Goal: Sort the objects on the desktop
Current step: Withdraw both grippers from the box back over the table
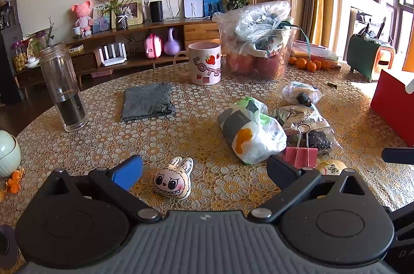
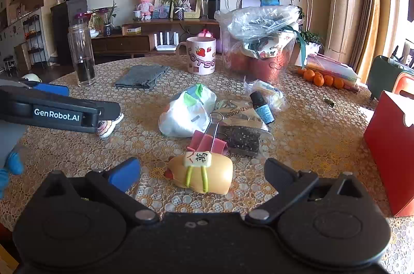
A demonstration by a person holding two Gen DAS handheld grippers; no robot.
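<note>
My left gripper [image 1: 204, 170] stands open over a small white plush face with rabbit ears [image 1: 172, 179], which lies on the patterned tablecloth between the fingers, nearer the blue one. My right gripper [image 2: 203, 174] is open around a yellow squishy toy with a mahjong tile on top [image 2: 204, 174], untouched by either finger. Just beyond it lies a pink binder clip [image 2: 208, 140], then a white plastic bag [image 2: 185, 113], a dark packet [image 2: 243, 135] and a small dark bottle [image 2: 261, 107]. The left gripper's finger [image 2: 59, 112] shows at the left of the right wrist view, hiding most of the plush face.
A red box [image 2: 390, 157] stands at the right edge. Farther back are a pink strawberry mug [image 1: 204, 63], a clear tub of fruit and bags [image 1: 258, 46], a grey cloth [image 1: 146, 100], a tall glass bottle [image 1: 63, 87] and oranges [image 2: 320, 78]. A pale green bowl [image 1: 7, 152] sits far left.
</note>
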